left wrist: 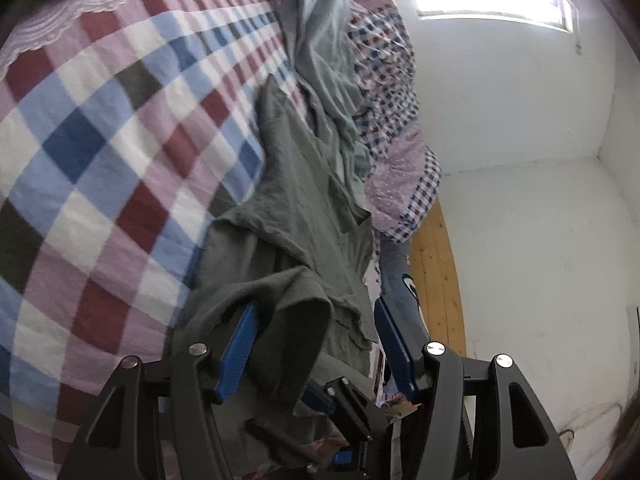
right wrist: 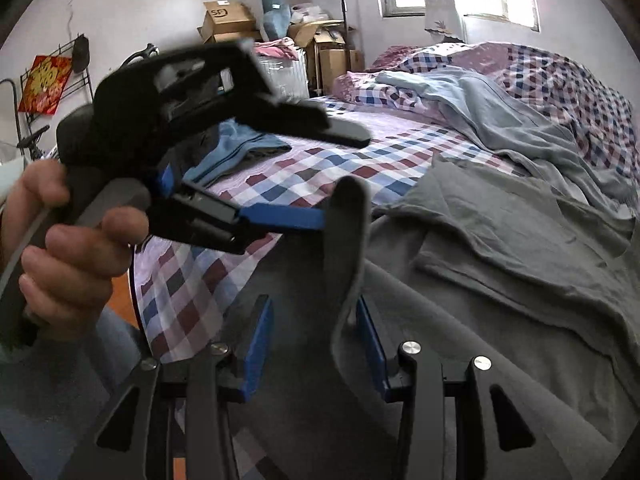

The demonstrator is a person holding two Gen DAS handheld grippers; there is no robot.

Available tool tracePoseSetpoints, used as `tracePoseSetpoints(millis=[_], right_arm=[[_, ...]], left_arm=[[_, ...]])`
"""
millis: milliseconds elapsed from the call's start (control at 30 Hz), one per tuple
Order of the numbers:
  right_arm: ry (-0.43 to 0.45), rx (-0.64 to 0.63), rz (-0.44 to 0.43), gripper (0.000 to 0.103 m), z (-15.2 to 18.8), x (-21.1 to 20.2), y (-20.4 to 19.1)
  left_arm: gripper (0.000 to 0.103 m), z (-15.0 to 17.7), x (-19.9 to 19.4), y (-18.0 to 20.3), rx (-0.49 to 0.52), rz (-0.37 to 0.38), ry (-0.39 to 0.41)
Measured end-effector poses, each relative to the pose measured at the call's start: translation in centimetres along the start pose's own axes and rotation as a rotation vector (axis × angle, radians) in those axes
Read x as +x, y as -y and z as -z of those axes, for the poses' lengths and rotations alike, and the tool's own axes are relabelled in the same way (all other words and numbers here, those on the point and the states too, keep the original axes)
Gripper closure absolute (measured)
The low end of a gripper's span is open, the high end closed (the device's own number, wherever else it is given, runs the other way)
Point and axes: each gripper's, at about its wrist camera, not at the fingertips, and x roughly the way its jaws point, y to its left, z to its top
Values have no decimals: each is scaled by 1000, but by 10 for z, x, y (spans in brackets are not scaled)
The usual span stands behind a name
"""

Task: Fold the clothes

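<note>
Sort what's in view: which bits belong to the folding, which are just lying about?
In the job: grey shirt, left gripper, right gripper.
Lying about: light blue garment, checked bedspread, cardboard boxes, folded blue cloth.

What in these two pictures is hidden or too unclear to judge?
- Left wrist view: grey garment runs under the left gripper; its near end is hidden.
- Right wrist view: left gripper is motion-blurred; its grip is unclear.
- Right gripper: cloth covers the gap; any pinch is unclear.

"SF" logo on cardboard box (right wrist: 224, 16), red poster (right wrist: 42, 84) characters unreadable
</note>
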Motion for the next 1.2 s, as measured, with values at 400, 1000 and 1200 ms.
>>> tracePoseSetpoints(millis=[400, 1000, 1200], right_arm=[[0, -8, 49, 57, 2, 2, 2], [22, -287, 16, 57, 10, 0, -46], [6, -339, 18, 57, 16, 5, -54]], left_arm=[[40, 1, 7, 3, 12, 0, -41], [40, -1, -10, -15, -38, -127, 10], [40, -2, -18, -21, -39, -135, 31]])
